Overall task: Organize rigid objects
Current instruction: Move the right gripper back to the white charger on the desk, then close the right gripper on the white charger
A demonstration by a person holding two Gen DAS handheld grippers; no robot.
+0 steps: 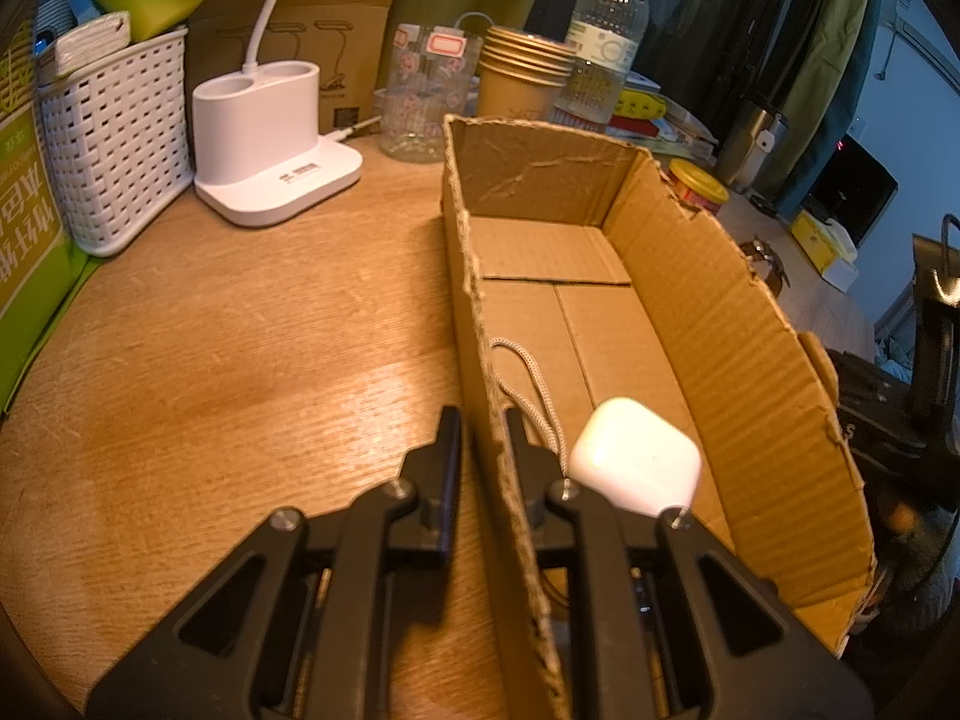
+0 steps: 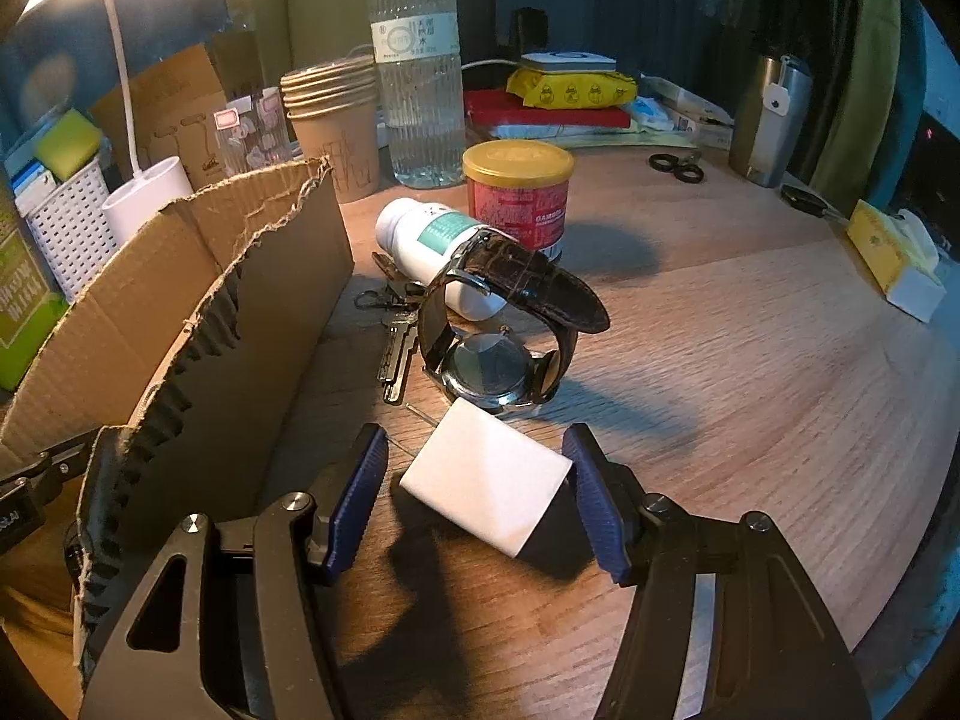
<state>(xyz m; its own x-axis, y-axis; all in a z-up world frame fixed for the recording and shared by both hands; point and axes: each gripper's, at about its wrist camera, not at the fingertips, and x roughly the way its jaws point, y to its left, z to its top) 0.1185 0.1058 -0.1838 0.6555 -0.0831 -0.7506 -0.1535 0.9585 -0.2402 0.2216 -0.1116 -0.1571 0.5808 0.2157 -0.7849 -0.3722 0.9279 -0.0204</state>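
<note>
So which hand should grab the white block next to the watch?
The right. The right gripper is open with a finger on each side of the white block, so it probably only needs to close. The left gripper is busy pinching the cardboard box wall.

We are at a messy desk at home. We see a wooden table (image 1: 210, 330), a white lamp (image 1: 270, 138), paper cups (image 1: 522, 72), a water bottle (image 2: 414, 60) and coats (image 1: 810, 30) hanging behind.
</note>
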